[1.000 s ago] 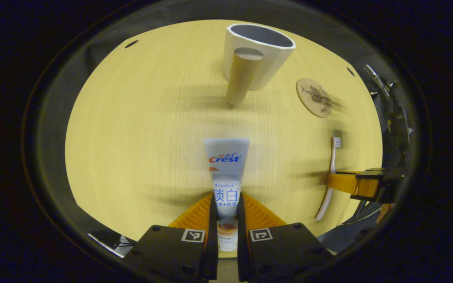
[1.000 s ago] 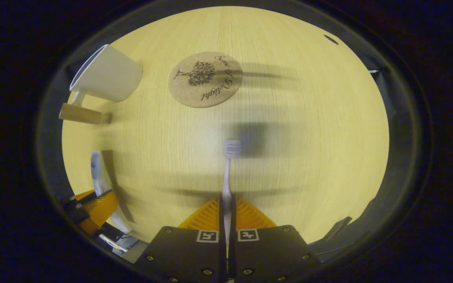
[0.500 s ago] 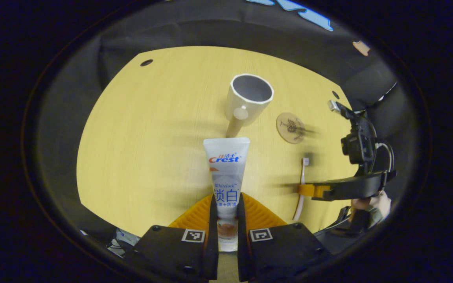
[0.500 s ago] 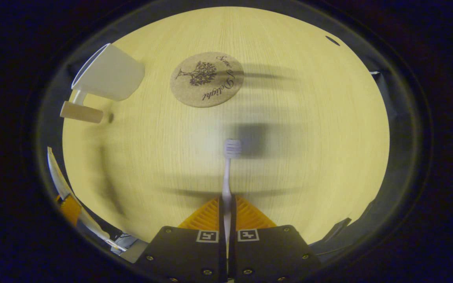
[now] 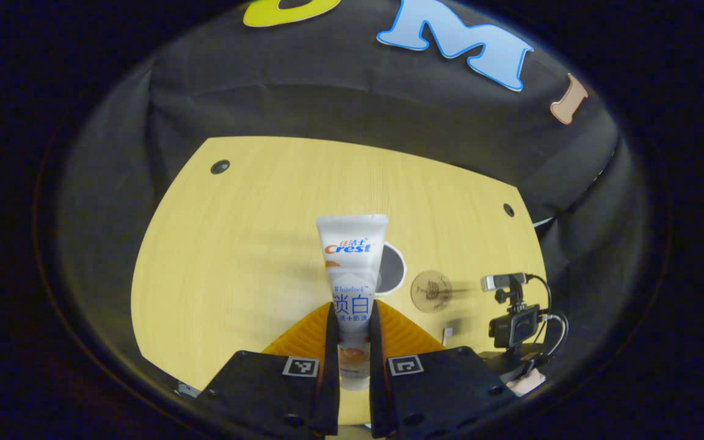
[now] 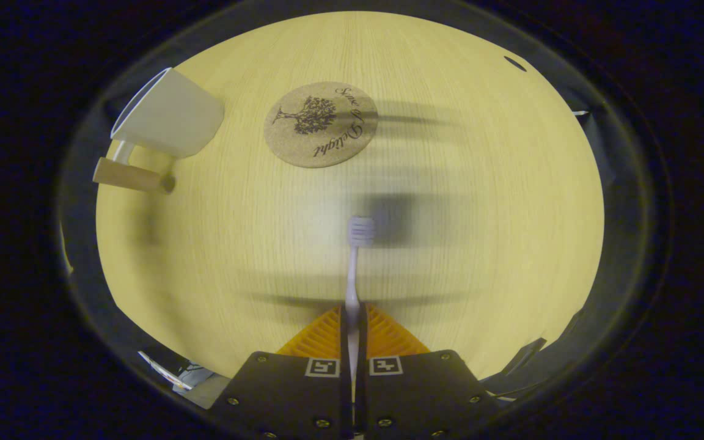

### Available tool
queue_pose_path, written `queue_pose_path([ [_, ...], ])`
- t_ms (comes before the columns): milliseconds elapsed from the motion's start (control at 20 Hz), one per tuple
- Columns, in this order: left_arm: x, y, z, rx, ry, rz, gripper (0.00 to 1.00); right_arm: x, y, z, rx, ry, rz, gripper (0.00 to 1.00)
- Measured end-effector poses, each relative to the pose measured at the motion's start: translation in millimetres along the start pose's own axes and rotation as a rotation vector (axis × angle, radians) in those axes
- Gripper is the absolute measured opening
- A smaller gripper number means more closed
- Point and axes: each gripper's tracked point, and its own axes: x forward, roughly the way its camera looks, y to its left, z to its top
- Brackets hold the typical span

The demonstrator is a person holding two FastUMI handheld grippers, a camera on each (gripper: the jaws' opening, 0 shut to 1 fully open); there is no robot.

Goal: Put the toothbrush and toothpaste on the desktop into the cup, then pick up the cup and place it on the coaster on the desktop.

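With my left fingers (image 5: 352, 342) clamped on the toothpaste (image 5: 352, 269), its long axis straight ahead over the cup (image 5: 390, 269) on the counter (image 5: 236, 244), my right fingers (image 6: 352, 333) pinch the toothbrush (image 6: 355, 263), cup far left.

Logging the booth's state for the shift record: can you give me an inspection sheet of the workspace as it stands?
Surface: pale wood desktop, shadows across it.
Job's things: toothpaste held upright; toothbrush gripped by its handle; white cup with wooden handle, nothing seen in it; cork coaster bare, beside the cup.
Clutter: nothing seen.
Grippers: left gripper shut on toothpaste; right gripper shut on toothbrush.
Cables: black cable at the other gripper's camera.
Surroundings: black cloth wall.
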Motion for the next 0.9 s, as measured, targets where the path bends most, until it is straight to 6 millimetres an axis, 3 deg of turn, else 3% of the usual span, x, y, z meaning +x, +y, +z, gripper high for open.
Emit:
queue_pose_path([
  [150,17,-8,38,0.017,-0.068,-0.012,0.27,0,0,0,-0.001,-0.004,-0.007,0.03],
  [450,63,-34,69,0.052,-0.186,-0.059,0.27,0,0,0,0.001,-0.010,-0.017,0.03],
  [650,87,-36,77,0.084,-0.275,-0.055,0.27,0,0,-1,0.005,-0.011,-0.019,0.03],
  [900,101,-35,78,0.121,-0.362,-0.039,0.27,0,0,-1,0.007,-0.010,-0.019,0.04],
])
